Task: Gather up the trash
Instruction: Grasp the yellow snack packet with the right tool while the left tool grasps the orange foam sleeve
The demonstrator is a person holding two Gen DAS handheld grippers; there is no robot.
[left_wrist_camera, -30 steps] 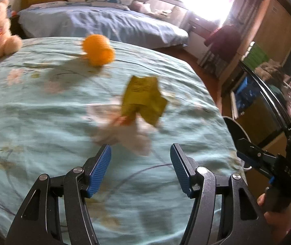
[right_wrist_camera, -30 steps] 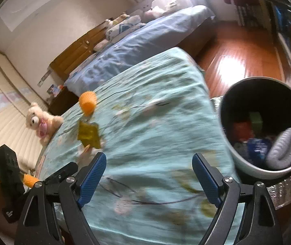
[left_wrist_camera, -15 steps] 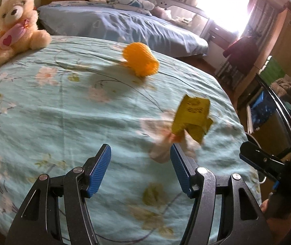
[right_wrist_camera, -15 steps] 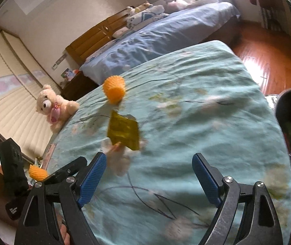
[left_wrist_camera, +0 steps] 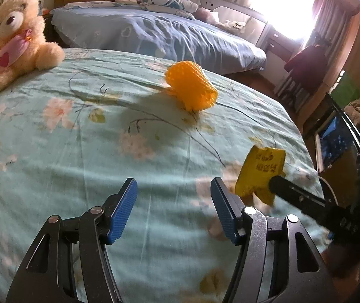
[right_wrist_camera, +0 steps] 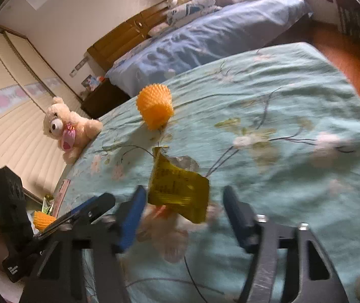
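Your right tongs [right_wrist_camera: 182, 217] are closing around the yellow wrapper [right_wrist_camera: 177, 189] on the bed [right_wrist_camera: 293, 106], pads not yet pressing it. Your left tongs [left_wrist_camera: 173, 209] hang half-spread and empty. The orange foam net [left_wrist_camera: 192, 88] farther back also waits, so collecting looks unfinished.

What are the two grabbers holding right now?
Nothing yet. The left gripper is open over bare bedspread. The right gripper is closing around the yellow wrapper's lower edge, pads not touching.
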